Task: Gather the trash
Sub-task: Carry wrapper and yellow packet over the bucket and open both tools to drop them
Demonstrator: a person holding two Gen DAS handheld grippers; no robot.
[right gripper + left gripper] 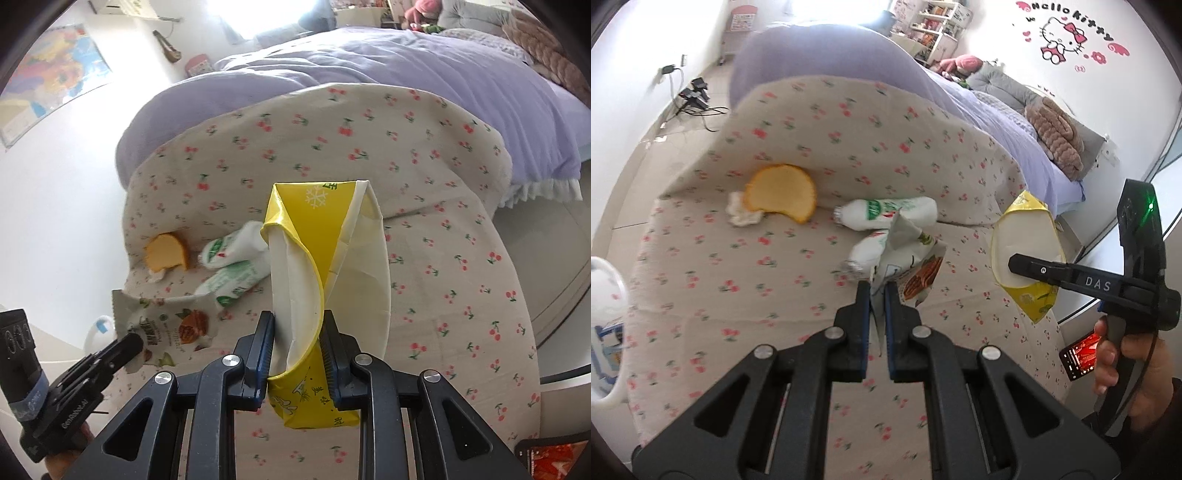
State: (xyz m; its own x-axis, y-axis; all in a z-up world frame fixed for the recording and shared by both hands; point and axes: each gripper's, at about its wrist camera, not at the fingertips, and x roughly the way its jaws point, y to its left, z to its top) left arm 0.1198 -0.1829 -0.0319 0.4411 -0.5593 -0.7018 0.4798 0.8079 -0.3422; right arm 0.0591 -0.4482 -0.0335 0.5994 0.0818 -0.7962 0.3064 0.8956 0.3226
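Note:
My left gripper [876,286] is shut on a crumpled snack wrapper [912,266] with a biscuit print, held above the cherry-print cloth [738,295]. It also shows in the right wrist view [166,325]. My right gripper [298,317] is shut on a yellow and white paper wrapper [321,258], held up over the cloth; it also shows in the left wrist view [1027,254]. On the cloth lie two white plastic bottles with green labels [886,212] [866,251], an orange peel [781,192] and a crumpled tissue [740,214].
A purple duvet [820,55] covers the bed behind the cloth. A white bin rim [609,295] is at the left edge. A phone [1080,354] lies at the cloth's right edge. Cables and chargers [694,96] lie on the floor.

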